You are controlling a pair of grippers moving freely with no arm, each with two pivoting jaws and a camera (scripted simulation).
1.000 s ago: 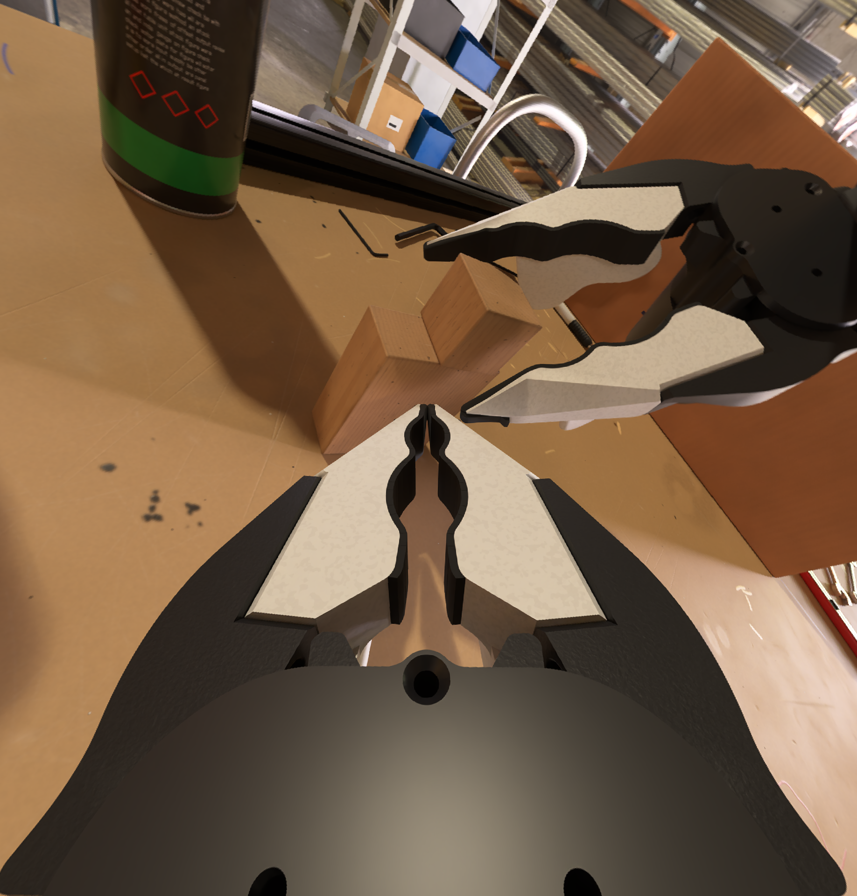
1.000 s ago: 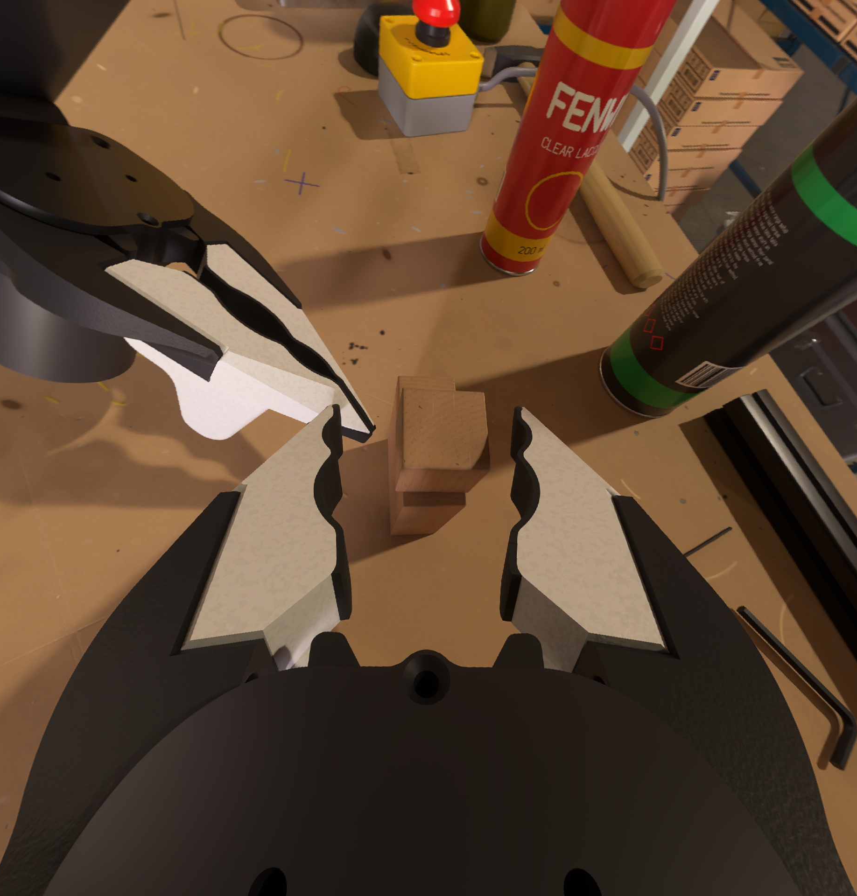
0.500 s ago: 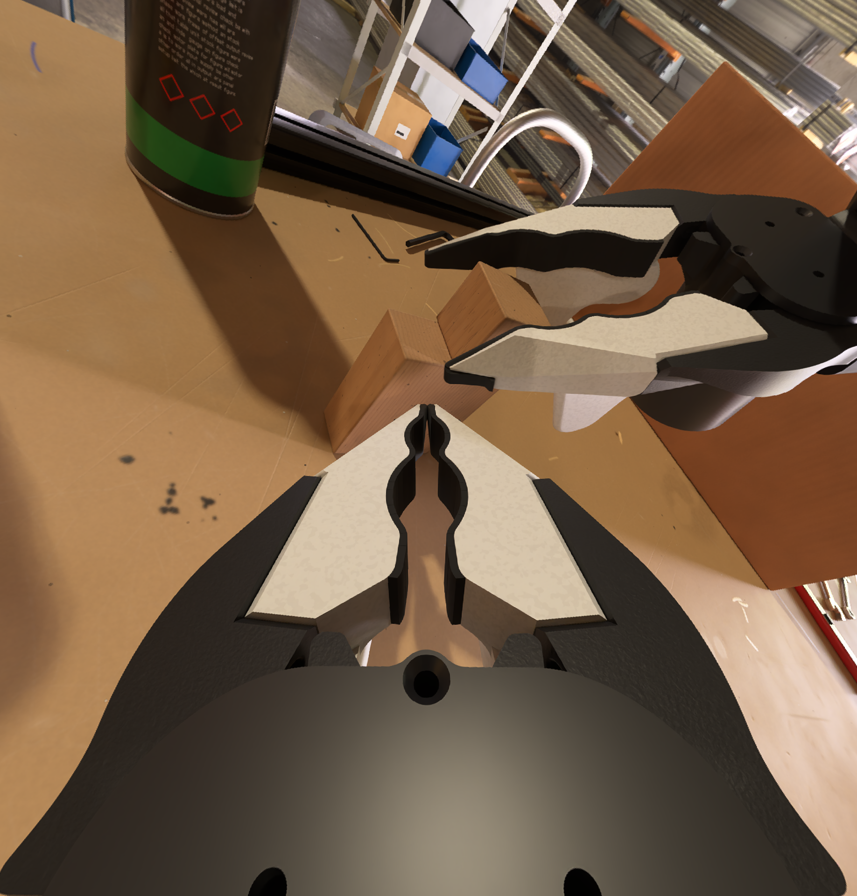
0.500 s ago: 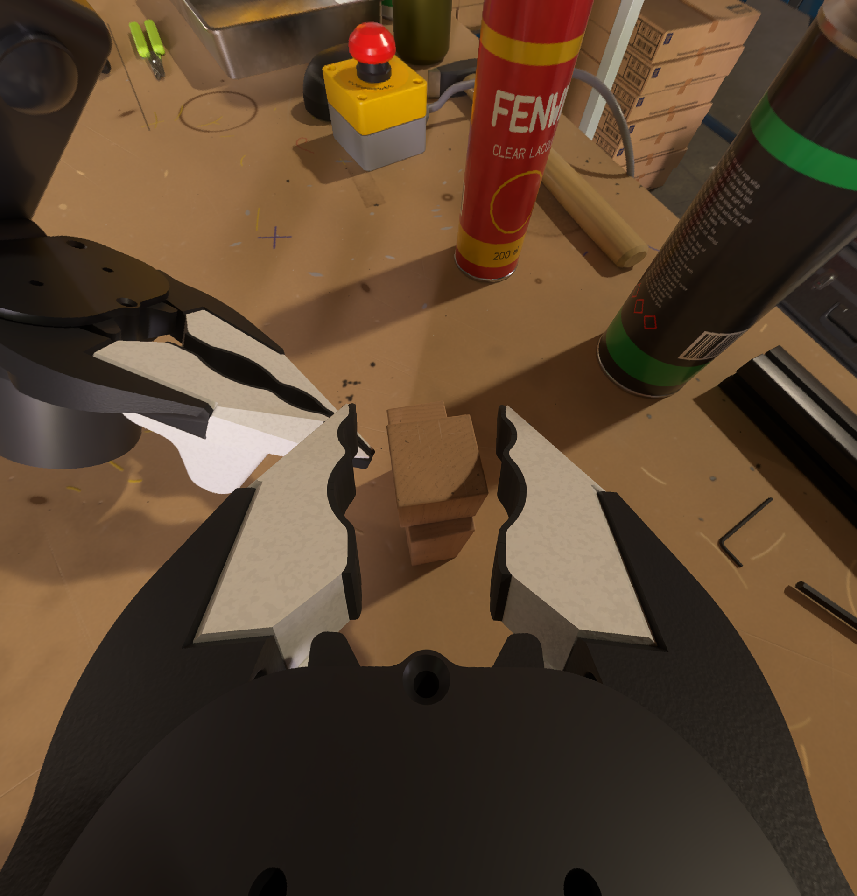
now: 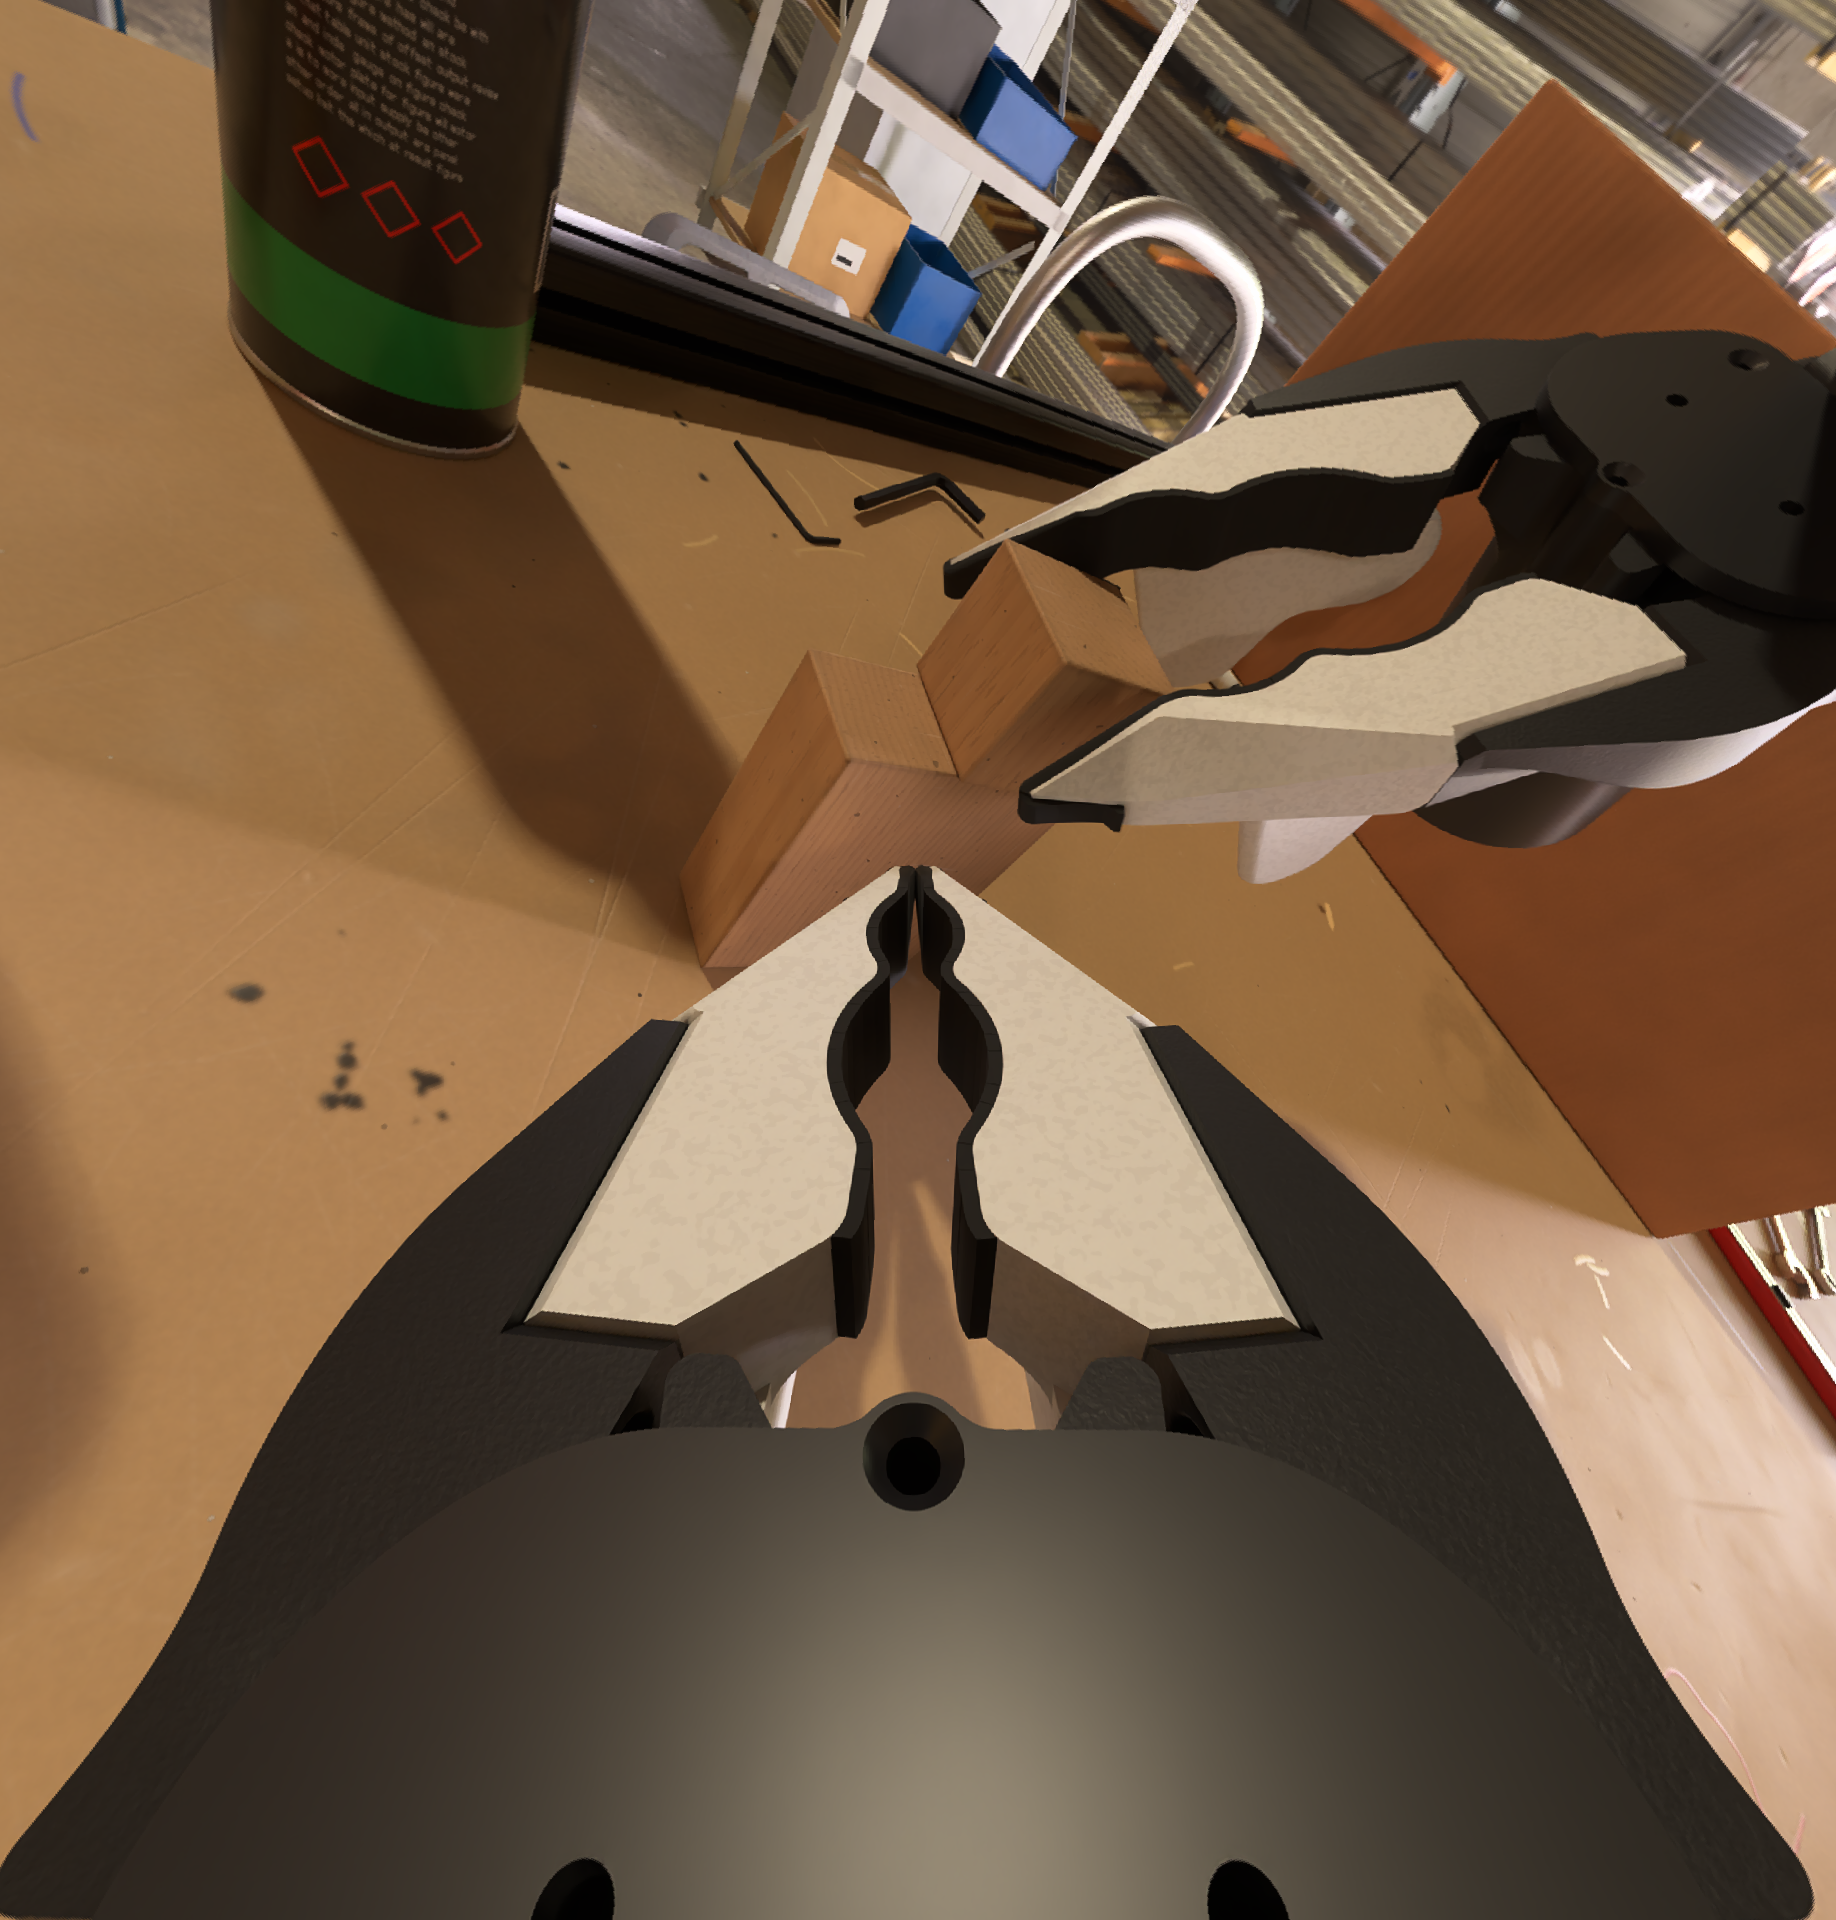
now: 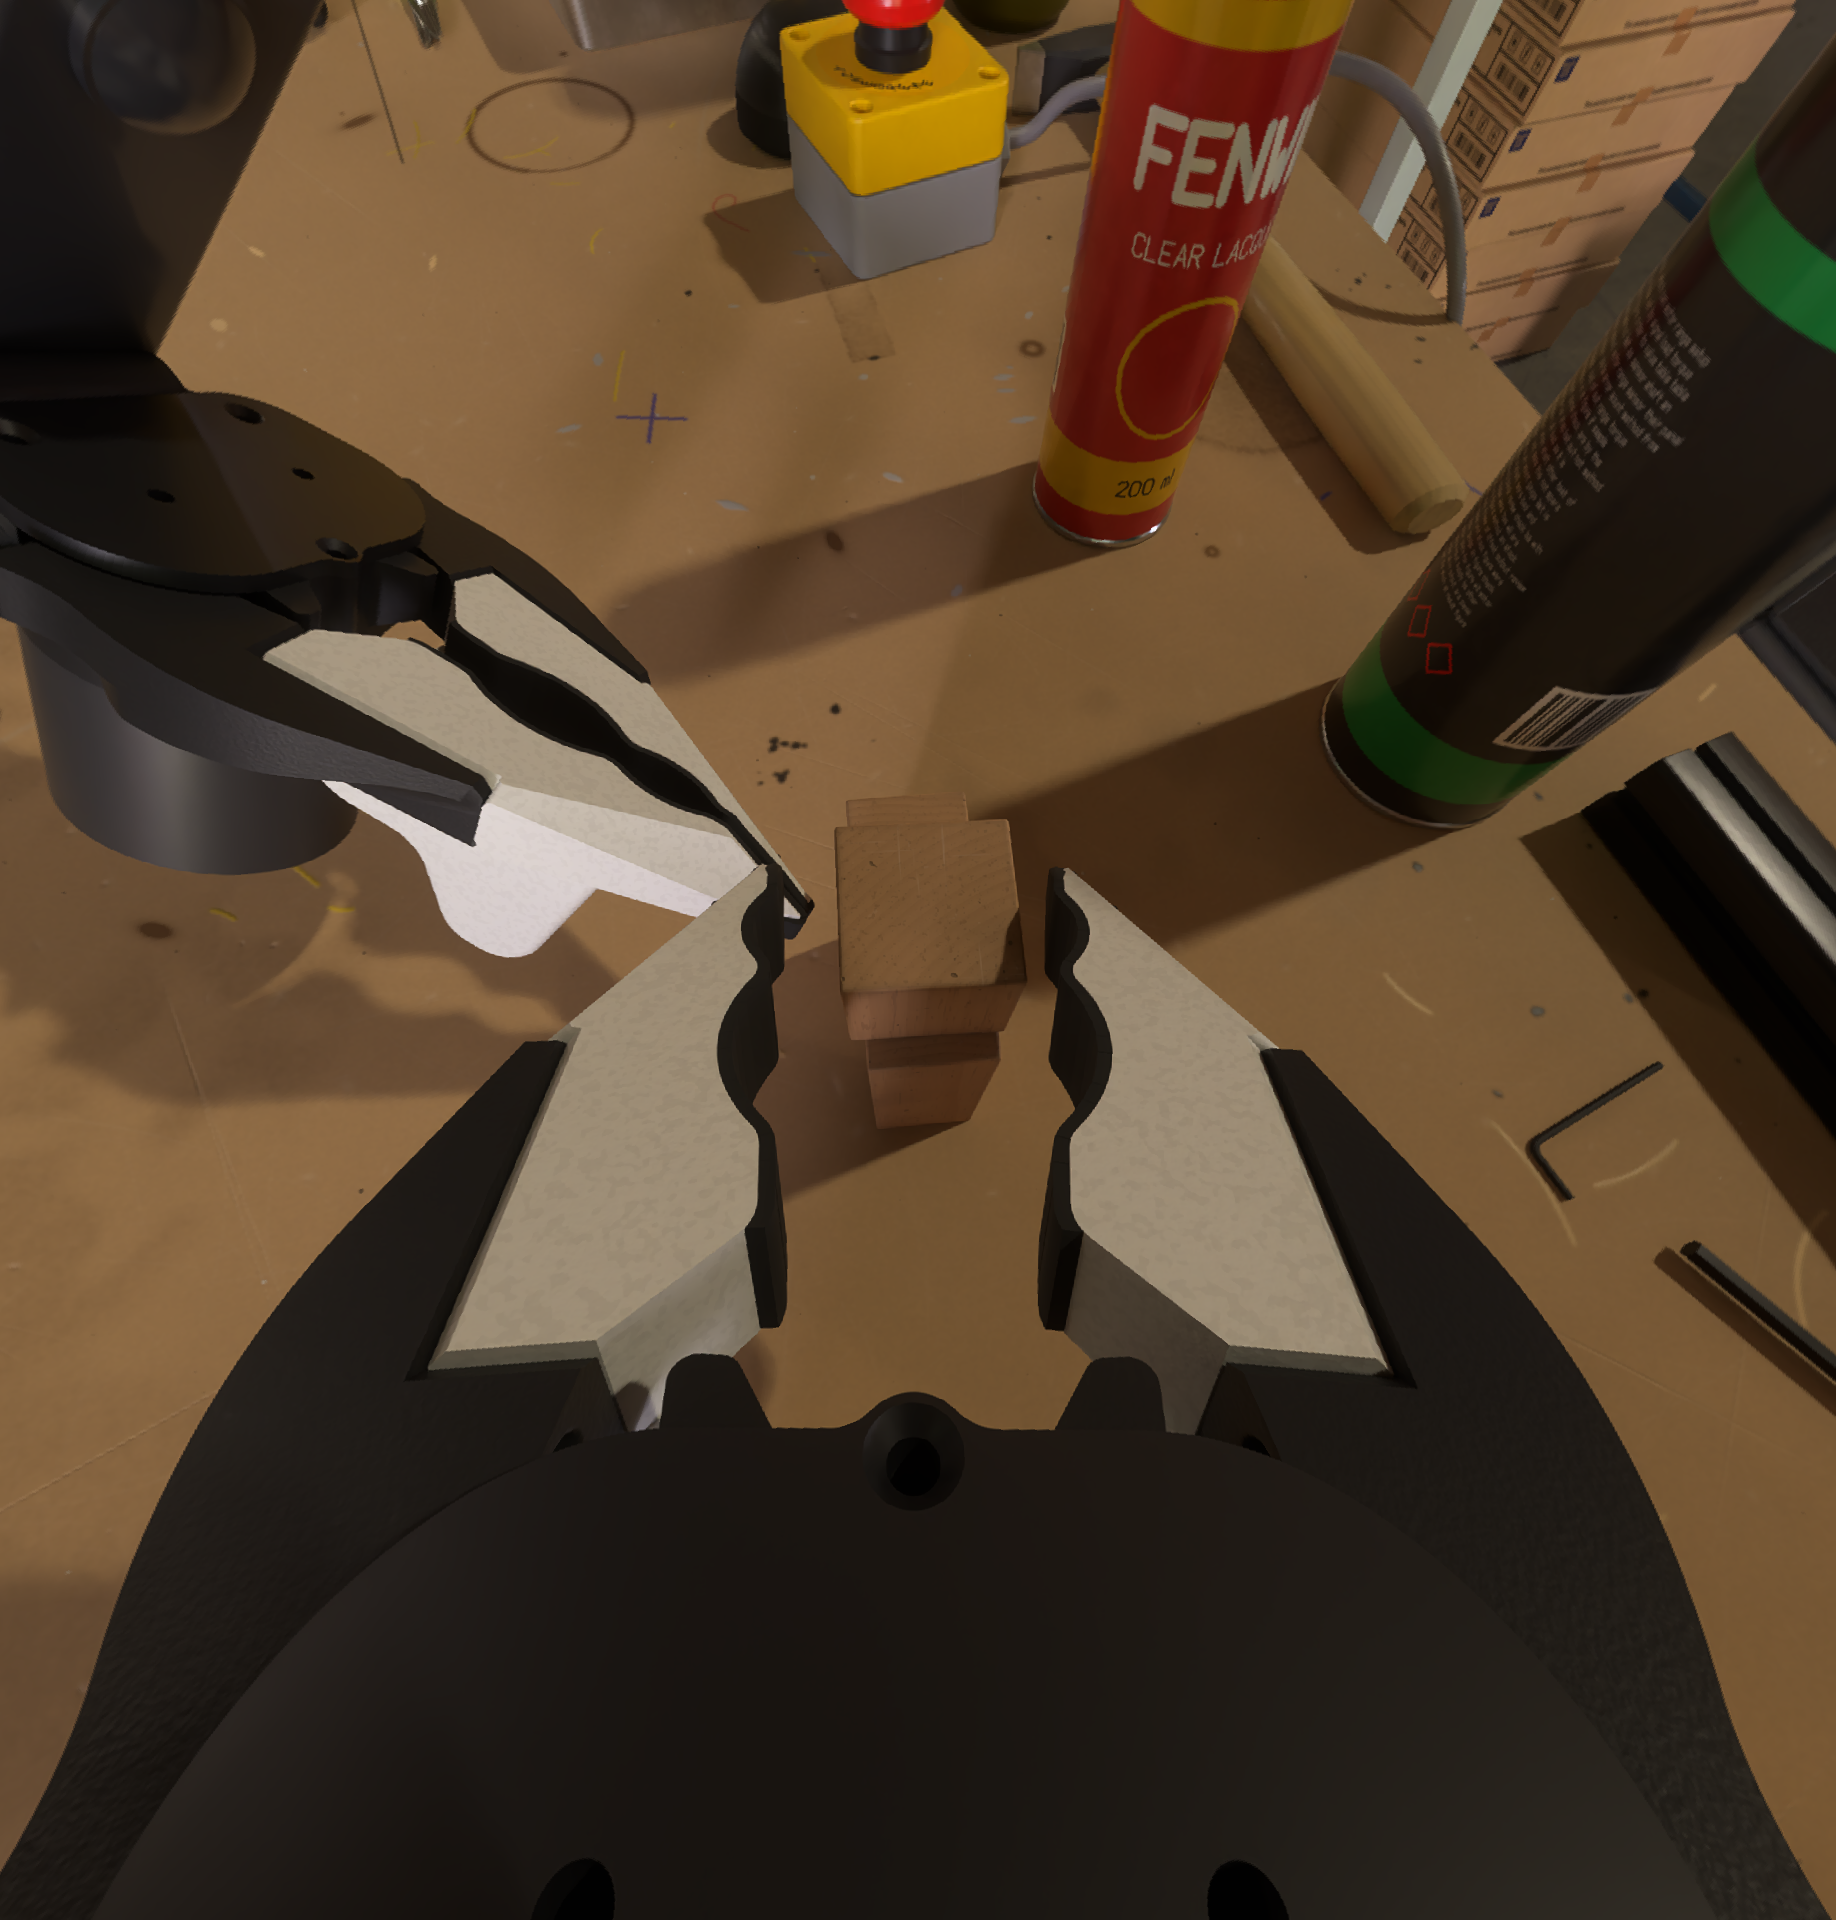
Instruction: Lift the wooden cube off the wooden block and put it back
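A small wooden cube [image 6: 924, 904] sits on one end of a longer wooden block [image 6: 929, 1081] on the brown bench. In the left wrist view the cube [image 5: 1039, 655] rests on the block [image 5: 820, 800]. My right gripper [image 6: 909, 883] is open, its fingers on either side of the cube with small gaps; it also shows in the left wrist view [image 5: 997, 691]. My left gripper [image 5: 914, 878] is shut and empty, its tips right at the block's near side; it also shows in the right wrist view [image 6: 789, 904].
A black can with a green band [image 6: 1620, 520] stands to the right of the block, a red spray can [image 6: 1153, 312], a yellow button box [image 6: 893, 135] and a wooden dowel [image 6: 1350, 416] behind. Hex keys [image 6: 1589, 1132] lie near a black rail [image 5: 841, 353]. A brown board [image 5: 1620, 987] stands close by.
My right gripper has come down around the cube and its jaws have narrowed. My left gripper has stayed shut by the block. The cube still sits on the block.
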